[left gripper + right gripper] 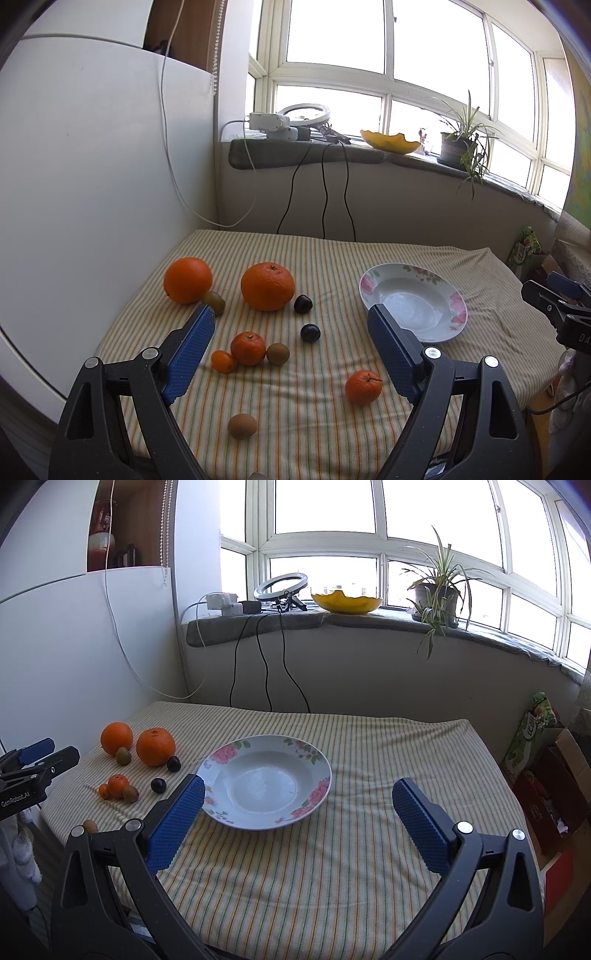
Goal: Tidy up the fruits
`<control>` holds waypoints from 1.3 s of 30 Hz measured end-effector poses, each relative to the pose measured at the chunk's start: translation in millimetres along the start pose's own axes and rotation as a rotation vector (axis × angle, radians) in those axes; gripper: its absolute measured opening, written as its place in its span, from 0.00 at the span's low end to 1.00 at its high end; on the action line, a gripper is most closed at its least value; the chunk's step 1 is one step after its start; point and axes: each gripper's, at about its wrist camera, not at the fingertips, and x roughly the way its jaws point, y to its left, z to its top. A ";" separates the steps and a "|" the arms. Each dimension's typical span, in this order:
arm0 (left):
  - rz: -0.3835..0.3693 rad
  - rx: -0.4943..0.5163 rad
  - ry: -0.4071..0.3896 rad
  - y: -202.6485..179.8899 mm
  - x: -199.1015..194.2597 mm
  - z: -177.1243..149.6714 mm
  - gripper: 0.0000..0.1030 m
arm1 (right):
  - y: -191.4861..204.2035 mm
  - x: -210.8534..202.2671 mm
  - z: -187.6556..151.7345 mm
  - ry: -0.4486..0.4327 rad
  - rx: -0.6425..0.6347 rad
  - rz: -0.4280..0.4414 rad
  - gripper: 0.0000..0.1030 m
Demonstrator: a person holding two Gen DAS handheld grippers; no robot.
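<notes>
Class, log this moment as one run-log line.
left tool: open, empty | right tool: open, empty | plate: empty | fruit: all on cloth

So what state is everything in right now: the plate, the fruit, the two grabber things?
plate: empty, upright on the cloth
big oranges: loose on the cloth
dark plums: loose, apart
left gripper: jaws open, holding nothing
right gripper: jaws open, holding nothing

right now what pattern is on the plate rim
Pink flowers with green leaves on the white plate; clearest in the right wrist view.
</notes>
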 end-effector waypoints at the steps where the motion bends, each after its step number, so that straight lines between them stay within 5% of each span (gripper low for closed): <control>1: 0.000 0.001 0.000 -0.2 0.1 -0.1 0.83 | 0.2 0.0 0.0 0.000 0.000 0.000 1.00; 39: -0.003 0.003 0.001 -2.8 1.4 -0.4 0.83 | 5.0 5.6 -1.0 0.015 -0.019 0.021 1.00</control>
